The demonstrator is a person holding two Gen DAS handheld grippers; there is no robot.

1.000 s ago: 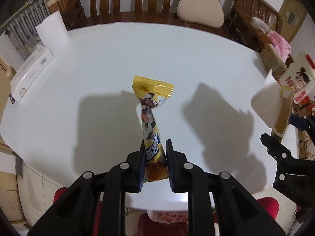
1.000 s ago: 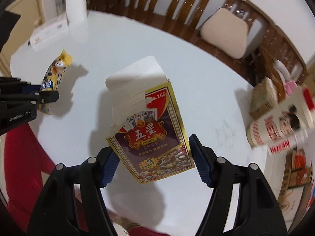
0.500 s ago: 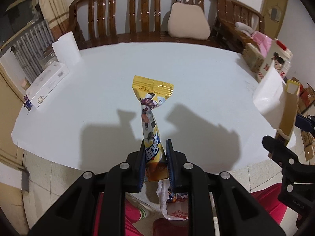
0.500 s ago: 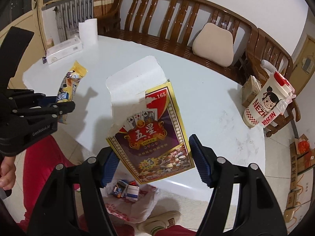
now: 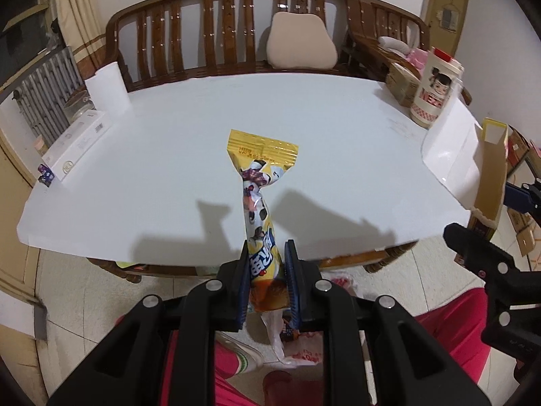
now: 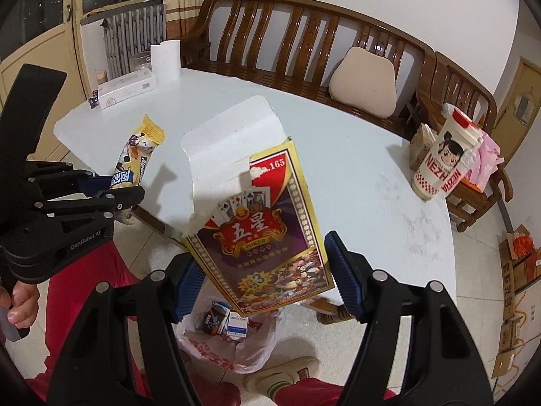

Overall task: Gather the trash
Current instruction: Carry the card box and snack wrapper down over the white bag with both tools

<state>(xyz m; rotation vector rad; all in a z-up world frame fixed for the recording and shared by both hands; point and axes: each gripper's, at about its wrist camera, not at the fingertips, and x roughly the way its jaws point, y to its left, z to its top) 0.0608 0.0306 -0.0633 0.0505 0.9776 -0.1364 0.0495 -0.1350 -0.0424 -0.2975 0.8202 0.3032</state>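
Clamping limp, light snack wrapper (image 5: 258, 209) low in left gripper (image 5: 267, 282); right gripper (image 6: 263, 279) pinching stiff, torn card box (image 6: 262, 230) by near edges.

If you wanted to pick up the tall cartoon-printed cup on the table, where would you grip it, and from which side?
Grip the cartoon-printed cup across its mid-body, coming in level from the open table side. It stands upright and tapers toward the base, and its red-capped lid looks awkward to pinch from above.

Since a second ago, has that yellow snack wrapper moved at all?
Yes. The snack wrapper, clamped in the left tool, has pulled back from over the white table toward its near edge, above the trash bag.
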